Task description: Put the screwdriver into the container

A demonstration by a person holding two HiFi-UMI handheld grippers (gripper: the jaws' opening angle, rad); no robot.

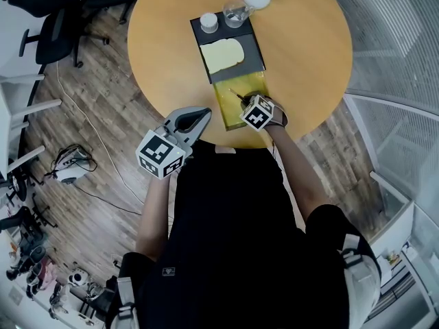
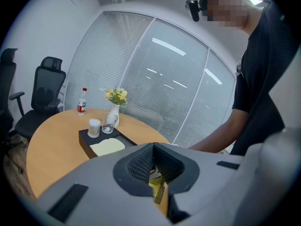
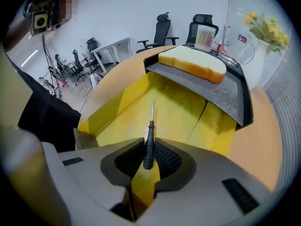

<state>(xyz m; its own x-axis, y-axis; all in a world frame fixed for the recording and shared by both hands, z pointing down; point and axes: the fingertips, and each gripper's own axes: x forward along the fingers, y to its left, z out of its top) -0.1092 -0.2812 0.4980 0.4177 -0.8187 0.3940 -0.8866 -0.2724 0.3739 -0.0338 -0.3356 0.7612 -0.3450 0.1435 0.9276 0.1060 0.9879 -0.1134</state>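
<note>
Pinched between the jaws of the right gripper [image 3: 148,157] is the dark handle of the screwdriver [image 3: 149,138]. Its thin metal shaft points away from the person, out over the yellow floor of the container [image 3: 117,112]. This container sits at the near edge of the round desk [image 1: 302,53], and the head view shows the right gripper directly above its near end.

A black tray [image 3: 225,93] lies across the far end of the container. It carries a slice of bread [image 3: 193,62], with a small cup and a glass further back.

The left gripper [image 1: 194,120] hangs off the desk's near left rim, clear of everything. Its jaws are pressed together with nothing between them, and it plays no part just now.

The step in hand looks like the delivery itself: the tool is grasped and brought over the opening, but not yet let go. How high the handle sits above the container floor is hard to judge, since the wide-angle view flattens depth.

The next move probably calls for a short descent to bring the screwdriver low inside the yellow walls. The jaws would then need to spread so it drops flat. The shaft tip should be kept short of the tray's overhanging edge so that it does not catch there.
</note>
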